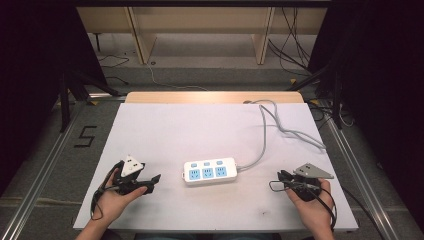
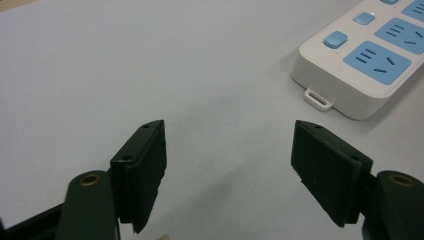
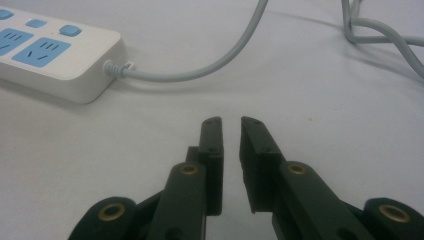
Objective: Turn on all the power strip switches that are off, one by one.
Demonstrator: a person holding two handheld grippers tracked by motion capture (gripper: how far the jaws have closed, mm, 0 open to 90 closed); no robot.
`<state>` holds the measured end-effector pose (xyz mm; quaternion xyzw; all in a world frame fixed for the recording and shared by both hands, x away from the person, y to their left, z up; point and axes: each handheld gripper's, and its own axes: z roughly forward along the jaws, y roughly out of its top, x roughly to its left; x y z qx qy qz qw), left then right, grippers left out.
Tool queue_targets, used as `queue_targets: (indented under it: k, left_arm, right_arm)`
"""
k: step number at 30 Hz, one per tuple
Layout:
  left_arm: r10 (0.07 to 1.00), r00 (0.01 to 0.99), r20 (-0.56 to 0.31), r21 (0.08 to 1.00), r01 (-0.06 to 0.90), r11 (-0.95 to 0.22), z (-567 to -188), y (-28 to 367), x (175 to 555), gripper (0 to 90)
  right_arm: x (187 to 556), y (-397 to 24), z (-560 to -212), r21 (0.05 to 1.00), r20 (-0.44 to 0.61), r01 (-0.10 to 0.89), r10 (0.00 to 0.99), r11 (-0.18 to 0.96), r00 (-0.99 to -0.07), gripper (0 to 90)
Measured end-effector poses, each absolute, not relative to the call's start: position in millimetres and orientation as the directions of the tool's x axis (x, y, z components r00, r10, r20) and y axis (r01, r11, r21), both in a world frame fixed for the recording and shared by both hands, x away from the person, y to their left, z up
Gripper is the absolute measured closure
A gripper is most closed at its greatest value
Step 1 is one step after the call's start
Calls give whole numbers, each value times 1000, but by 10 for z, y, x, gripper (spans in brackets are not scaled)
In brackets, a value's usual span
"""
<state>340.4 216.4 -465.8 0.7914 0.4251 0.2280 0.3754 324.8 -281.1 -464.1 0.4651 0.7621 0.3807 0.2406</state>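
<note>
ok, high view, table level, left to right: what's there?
Left tongs, open → power strip → its grey cord → right tongs, nearly closed with nothing between them.

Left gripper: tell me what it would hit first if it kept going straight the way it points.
Probably nothing: the left gripper, jaws wide open, points across bare white table. The power strip lies off to the right of that line, though depth is hard to judge.
</note>
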Motion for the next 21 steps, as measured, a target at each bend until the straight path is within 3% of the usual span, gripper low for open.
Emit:
queue_targets:
  k: [6,10,21]
  left_arm:
    - [843,535,45,788,500,-359,-4660,2159,3402,302]
    - [842,538,45,785,502,-363,-4663,2155,3405,301]
    - [837,545,48,783,500,-370,-4673,2119,3417,301]
  right_arm:
    - [3239,-2793,-4621,808,-19,517,889,283,-457,814]
    - [3237,-2794,-4595,802,-23,520,885,294,-465,900]
    - [3292,-2709,-4454,792,-35,519,872,321,-488,900]
